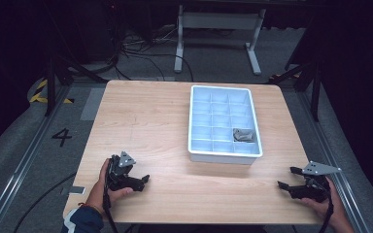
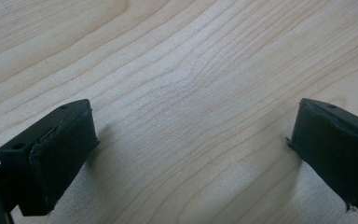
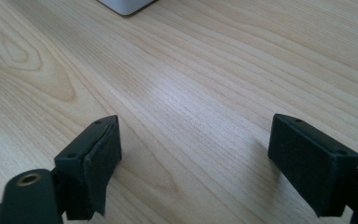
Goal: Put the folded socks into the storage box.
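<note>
The left gripper (image 1: 135, 180) rests near the table's (image 1: 145, 121) front left corner, held in the person's left hand (image 1: 108, 187), its jaws pointing right across the wood. In the left gripper view the two black jaws stand wide apart with nothing between them — only pale wood grain, the pads low and close to the board.

Right of centre sits the tray (image 1: 197, 150), a white box split into small compartments, its long side running away from the person. A small grey object (image 1: 243, 135) lies in a compartment of the right column, second row from the front edge; what it is cannot be told.

The right gripper (image 1: 290, 178) lies near the front right corner in the right hand (image 1: 326, 206), jaws pointing left toward the middle of the table. In the right gripper view its jaws are spread too, empty — a corner of the tray (image 3: 127, 6) shows at the top edge, well apart from the pads.
</note>
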Motion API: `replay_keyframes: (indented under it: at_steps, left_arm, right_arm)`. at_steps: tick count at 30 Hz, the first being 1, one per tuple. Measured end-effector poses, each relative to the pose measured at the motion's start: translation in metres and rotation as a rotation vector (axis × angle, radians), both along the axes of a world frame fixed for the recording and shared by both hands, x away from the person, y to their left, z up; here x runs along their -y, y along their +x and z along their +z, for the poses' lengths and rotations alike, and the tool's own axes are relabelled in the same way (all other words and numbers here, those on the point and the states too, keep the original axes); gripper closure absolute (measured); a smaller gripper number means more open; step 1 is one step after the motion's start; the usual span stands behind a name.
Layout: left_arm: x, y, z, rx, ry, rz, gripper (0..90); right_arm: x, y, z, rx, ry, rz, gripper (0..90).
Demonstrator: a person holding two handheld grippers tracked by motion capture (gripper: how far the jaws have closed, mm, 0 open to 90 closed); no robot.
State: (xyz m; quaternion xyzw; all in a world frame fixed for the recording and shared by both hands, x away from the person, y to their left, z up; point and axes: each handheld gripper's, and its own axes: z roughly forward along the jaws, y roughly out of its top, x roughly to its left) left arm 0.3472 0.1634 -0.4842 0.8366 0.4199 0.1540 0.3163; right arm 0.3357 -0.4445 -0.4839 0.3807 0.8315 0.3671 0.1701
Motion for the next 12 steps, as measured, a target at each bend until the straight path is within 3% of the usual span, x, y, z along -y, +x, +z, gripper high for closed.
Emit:
replay_keyframes:
  at_steps: [12]
  left_arm:
    - [0.0002,0.0001,-0.0003,0.002,-0.002,0.001,0.2]
  right_arm:
    - [-0.0007,-0.0001,-0.0001,-0.006,-0.004,0.015,15.0]
